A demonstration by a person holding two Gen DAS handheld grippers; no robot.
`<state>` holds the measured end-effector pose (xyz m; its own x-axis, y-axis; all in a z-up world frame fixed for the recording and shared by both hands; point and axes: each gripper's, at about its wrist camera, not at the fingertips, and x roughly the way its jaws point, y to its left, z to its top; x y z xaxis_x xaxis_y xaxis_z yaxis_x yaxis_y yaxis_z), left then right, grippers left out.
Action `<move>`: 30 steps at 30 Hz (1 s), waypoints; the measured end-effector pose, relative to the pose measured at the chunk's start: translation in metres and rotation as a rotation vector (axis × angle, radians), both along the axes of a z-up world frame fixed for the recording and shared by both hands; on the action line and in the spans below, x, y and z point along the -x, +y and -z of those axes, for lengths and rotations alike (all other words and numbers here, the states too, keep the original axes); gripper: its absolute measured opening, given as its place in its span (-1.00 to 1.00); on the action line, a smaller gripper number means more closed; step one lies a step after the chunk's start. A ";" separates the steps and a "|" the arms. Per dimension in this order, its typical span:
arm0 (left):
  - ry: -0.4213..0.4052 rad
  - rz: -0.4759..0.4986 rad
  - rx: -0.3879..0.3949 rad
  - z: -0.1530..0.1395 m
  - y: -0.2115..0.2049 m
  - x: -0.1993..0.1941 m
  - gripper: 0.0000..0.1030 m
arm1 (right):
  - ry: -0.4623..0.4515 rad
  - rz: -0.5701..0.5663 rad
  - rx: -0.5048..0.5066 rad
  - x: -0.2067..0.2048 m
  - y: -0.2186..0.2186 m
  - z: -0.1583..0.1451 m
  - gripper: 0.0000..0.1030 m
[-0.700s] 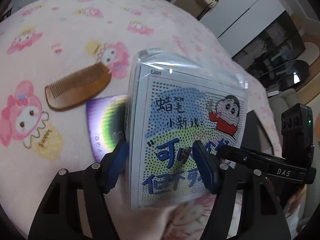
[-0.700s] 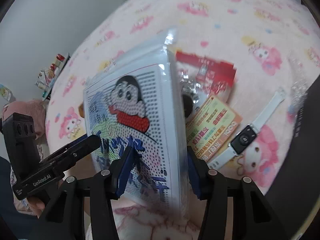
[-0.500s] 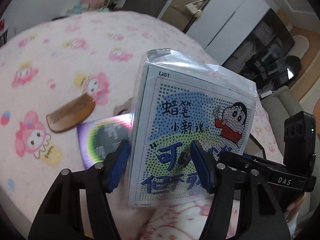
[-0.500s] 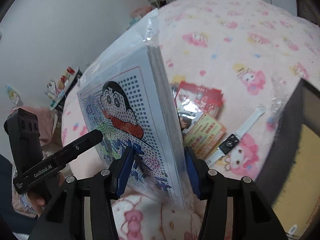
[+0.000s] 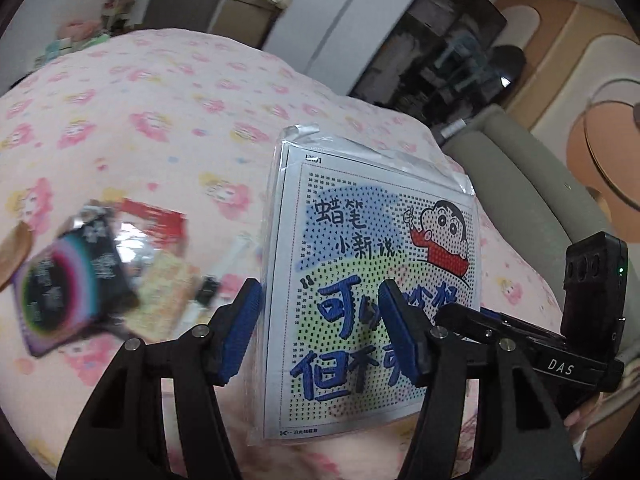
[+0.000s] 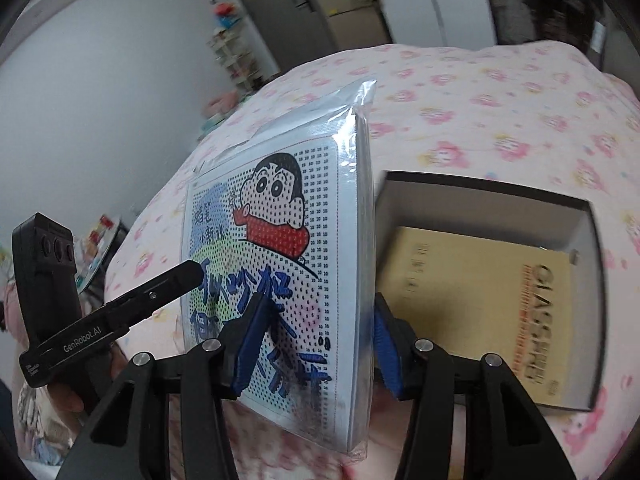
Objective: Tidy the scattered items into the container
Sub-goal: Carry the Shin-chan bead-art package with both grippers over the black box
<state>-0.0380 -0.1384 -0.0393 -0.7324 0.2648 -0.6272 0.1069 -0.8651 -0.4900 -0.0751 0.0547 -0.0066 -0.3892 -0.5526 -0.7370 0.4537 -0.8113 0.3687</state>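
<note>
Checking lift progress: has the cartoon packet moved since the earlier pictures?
Yes. In the right wrist view the cartoon packet is now beside the open box, away from the watch and the red packets seen earlier.

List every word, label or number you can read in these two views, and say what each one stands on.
"蜡笔小新说": the packet held by both grippers.
Its top-corner code and bottom line: too blurred to read.
"DAS": right gripper, seen from the left wrist.
"GenRobot.AI": left gripper, seen from the right wrist.
"GLASS...": yellow book in the box; the rest is blurred.
Packets on the bed: unreadable.
</note>
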 end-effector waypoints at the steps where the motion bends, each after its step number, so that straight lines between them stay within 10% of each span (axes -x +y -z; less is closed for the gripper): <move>1: 0.004 0.023 0.000 0.000 0.012 0.008 0.19 | -0.007 0.021 -0.001 0.004 0.012 0.003 -0.09; 19: -0.230 0.239 0.130 0.069 0.130 0.126 0.19 | -0.127 0.179 -0.007 0.083 0.109 0.091 -0.09; 30: -0.365 0.242 0.026 0.112 0.129 0.129 0.21 | -0.127 0.184 -0.082 0.081 0.114 0.117 -0.09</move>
